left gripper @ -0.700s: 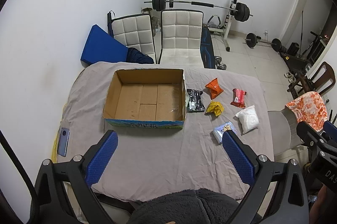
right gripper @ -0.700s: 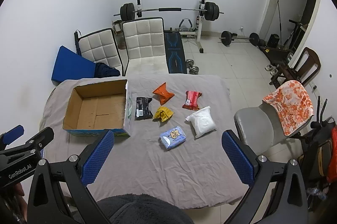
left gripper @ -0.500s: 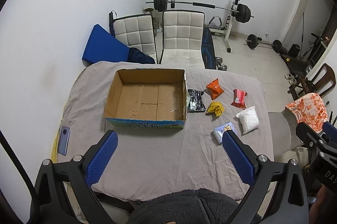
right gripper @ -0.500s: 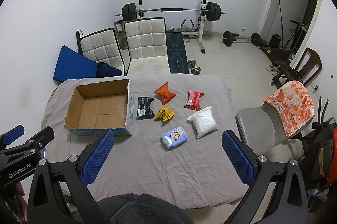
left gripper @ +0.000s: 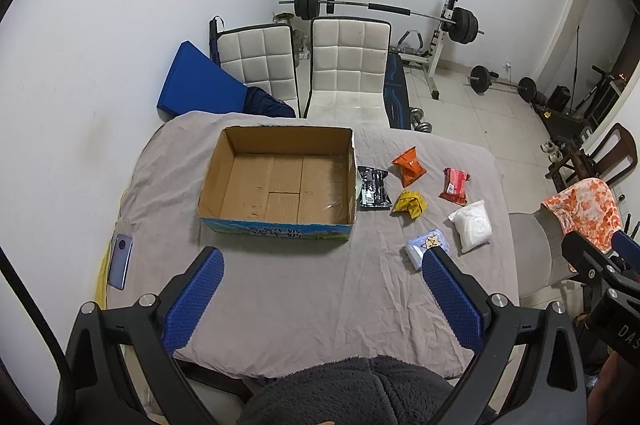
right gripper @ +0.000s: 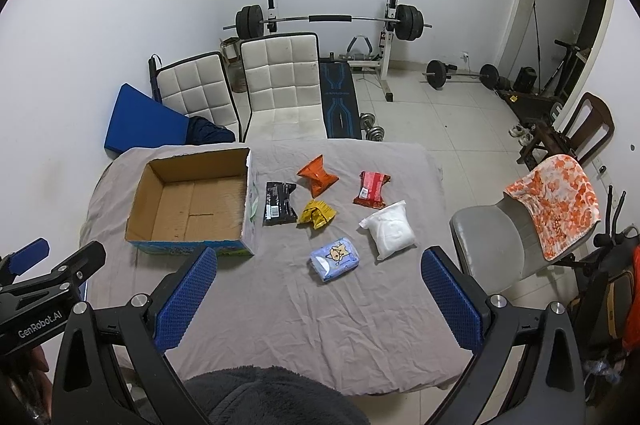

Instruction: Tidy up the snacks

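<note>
Blue pads of my left gripper (left gripper: 322, 291) spread wide, holding nothing, one hiding part of the pale blue packet (left gripper: 426, 247) | my right gripper (right gripper: 318, 291) equally wide and empty | both hover above the near table (right gripper: 304, 325) edge | six snacks lie right of the empty cardboard box (left gripper: 280, 181), print unreadable.

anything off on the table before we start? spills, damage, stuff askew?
No spills. Six snack packets lie loose right of the empty cardboard box, as expected. Oddities: the box's top edges look ragged where flaps were torn off, and a phone sits at the table's left edge, close to slipping off.
</note>
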### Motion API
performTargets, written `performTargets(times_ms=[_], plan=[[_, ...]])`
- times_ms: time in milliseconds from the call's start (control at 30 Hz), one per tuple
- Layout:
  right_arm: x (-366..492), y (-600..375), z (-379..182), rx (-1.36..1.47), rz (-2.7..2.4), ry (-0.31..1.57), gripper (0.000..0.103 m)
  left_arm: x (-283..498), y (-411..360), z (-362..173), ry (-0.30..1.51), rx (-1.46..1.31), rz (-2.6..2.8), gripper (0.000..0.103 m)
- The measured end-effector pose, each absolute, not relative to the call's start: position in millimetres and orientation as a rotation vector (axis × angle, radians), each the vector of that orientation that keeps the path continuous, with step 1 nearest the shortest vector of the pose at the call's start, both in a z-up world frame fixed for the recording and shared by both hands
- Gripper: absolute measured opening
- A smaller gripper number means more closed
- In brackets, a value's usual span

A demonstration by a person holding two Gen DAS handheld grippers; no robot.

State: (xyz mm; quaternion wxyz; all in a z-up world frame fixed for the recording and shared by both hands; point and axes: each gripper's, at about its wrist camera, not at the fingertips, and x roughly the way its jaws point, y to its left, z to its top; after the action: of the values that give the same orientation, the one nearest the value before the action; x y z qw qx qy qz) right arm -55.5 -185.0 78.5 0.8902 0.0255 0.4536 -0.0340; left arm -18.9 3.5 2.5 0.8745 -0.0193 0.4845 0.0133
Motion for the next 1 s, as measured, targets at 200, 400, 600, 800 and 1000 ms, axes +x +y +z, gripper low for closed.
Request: performTargets(times_ms=[200,400,600,800,1000], plan=[[-57,-184,79,0.055,-0.071,0.936,0.103,-20,4,1,1.01,-0.032,0.026,0.102],[-58,-181,80,0.046,-0.073,0.935,0.103,-19,4,1,1.017,-0.034,0.021,0.102],[-58,-177,81,0.042,-0.078,0.933,0.103,-20,4,2,1.013,-0.034,0.016,0.102],[-59,-176,81,0.037,-0.079,0.93,0.103,-19,4,3,1.013,-0.033,0.007,0.102],[-58,-174,81,0.038,-0.076,0.926,0.103,-20,4,3,1.008,-0.034,0.006,0.102]])
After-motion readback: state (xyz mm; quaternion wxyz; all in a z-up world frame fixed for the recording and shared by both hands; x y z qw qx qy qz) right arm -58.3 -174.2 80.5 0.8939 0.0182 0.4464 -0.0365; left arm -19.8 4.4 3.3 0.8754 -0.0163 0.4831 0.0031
